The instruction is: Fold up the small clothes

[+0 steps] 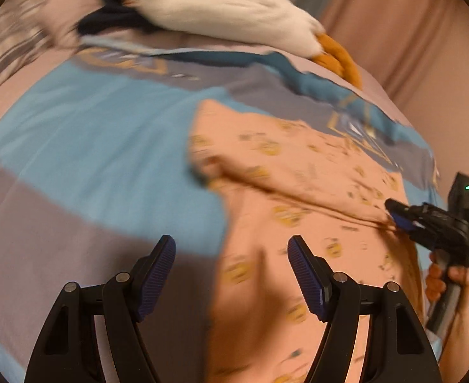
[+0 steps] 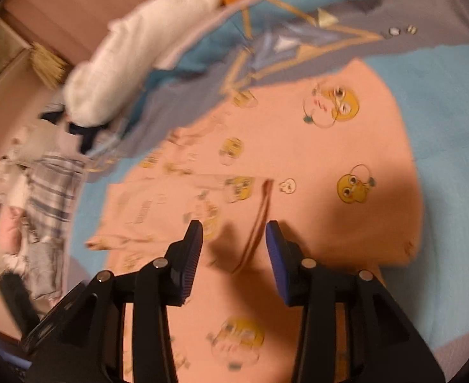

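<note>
A small pink garment [image 1: 298,191] with yellow cartoon faces lies spread on a blue and grey bedsheet [image 1: 90,146]. It also shows in the right wrist view [image 2: 314,146], with one part folded over at the left. My left gripper [image 1: 231,249] is open and empty above the garment's left edge. My right gripper [image 2: 234,233] is open and empty just above the garment, a dark fold line between its fingers. The right gripper shows in the left wrist view [image 1: 397,217] at the garment's right side.
A white plush toy [image 1: 228,9] with orange feet lies at the far edge of the bed; it also shows in the right wrist view [image 2: 132,57]. A heap of striped and dark clothes [image 2: 42,191] lies beyond the garment. A pink curtain [image 1: 410,32] hangs behind.
</note>
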